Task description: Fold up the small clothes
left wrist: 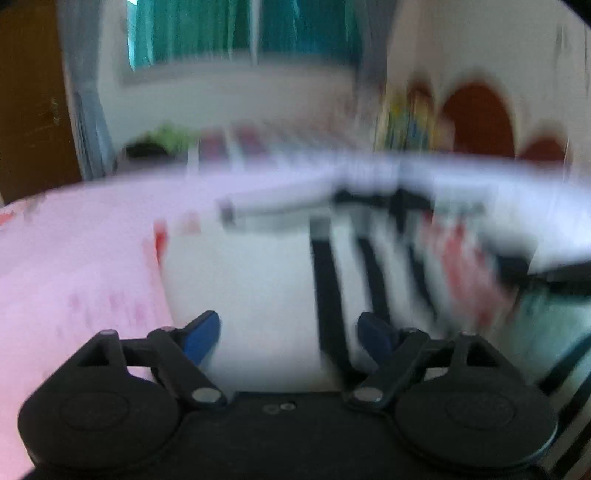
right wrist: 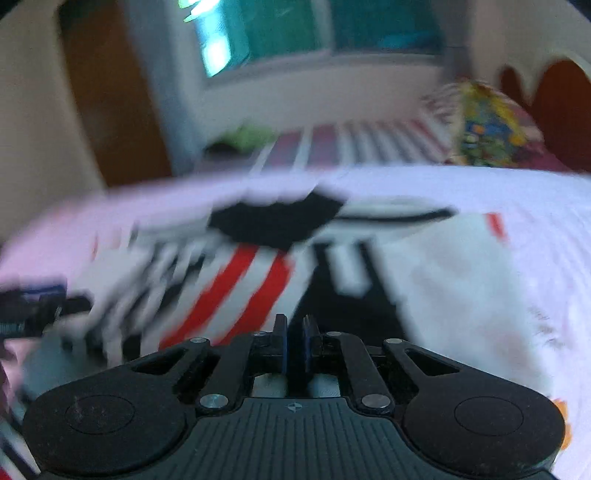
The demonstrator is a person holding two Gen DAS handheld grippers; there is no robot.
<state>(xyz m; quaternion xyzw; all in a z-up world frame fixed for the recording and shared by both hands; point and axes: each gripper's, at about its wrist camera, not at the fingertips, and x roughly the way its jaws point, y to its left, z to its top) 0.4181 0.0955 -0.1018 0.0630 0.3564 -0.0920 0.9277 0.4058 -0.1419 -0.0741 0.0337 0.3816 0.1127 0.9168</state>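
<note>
A small white shirt with black and red stripes (right wrist: pixel 236 280) lies on a pink bedsheet (right wrist: pixel 517 199); both views are motion-blurred. My right gripper (right wrist: pixel 294 332) is shut, its blue pads close together on a dark part of the shirt. My left gripper (left wrist: pixel 288 332) is open, its blue fingertips (left wrist: pixel 201 338) wide apart over the white part of the shirt (left wrist: pixel 251 288), holding nothing. The left gripper also shows at the left edge of the right wrist view (right wrist: pixel 33 310).
The bed's pink sheet (left wrist: pixel 74 277) spreads to the left. A red-and-white striped cloth (right wrist: pixel 362 144) and a colourful bag (right wrist: pixel 487 129) lie at the far side. A wooden door (left wrist: pixel 33 96) and a window with teal curtains (left wrist: pixel 240 29) stand behind.
</note>
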